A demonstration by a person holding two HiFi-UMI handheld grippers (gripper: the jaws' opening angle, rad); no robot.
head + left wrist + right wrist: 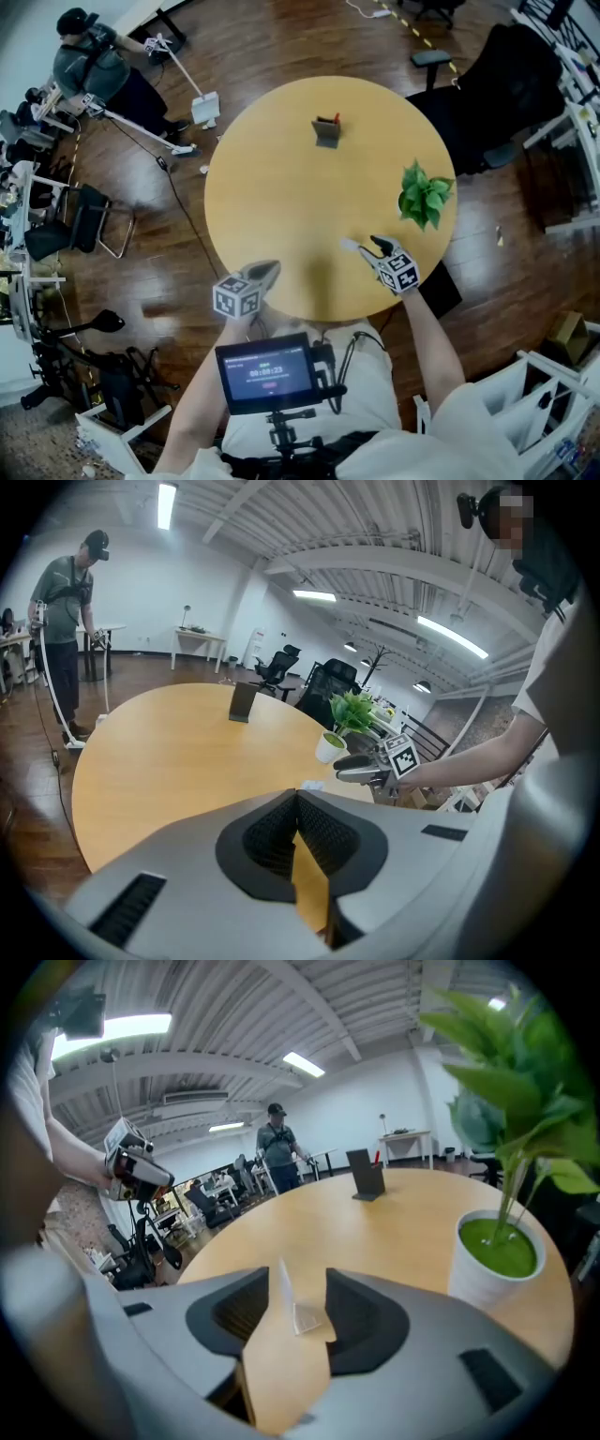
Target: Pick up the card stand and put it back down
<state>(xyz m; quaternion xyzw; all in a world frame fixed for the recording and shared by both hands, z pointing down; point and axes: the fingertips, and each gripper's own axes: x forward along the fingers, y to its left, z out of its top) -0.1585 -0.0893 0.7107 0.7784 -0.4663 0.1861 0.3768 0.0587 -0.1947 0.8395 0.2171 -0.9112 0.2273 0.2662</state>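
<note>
The right gripper (298,1281) is standing with its jaws wide apart and is gripping nothing. The card stand (292,1309), a small clear plastic piece, is showing in the gap between those jaws. It is resting on the round wooden table (281,187) near the operator's edge. Neither pad is pressing on it. Whether the gripper is touching the table top cannot be told.

The left gripper (265,273) is pointing down over the near left edge of the table. Its jaws are meeting at the tips and are carrying nothing; only bare table is showing through the gap lower down. The two grippers are sitting well apart.

A potted plant (424,195) with green leaves in a white pot is standing on the table just beyond the right gripper, towards its outer side. A dark holder (327,131) with something red at its top is standing upright at the far side of the table, well away from both grippers.

A screen unit (267,375) is hanging at the operator's chest. A second person (94,70) is standing on the wood floor beyond the table. A black office chair (506,84) is sitting near the table's far right.
</note>
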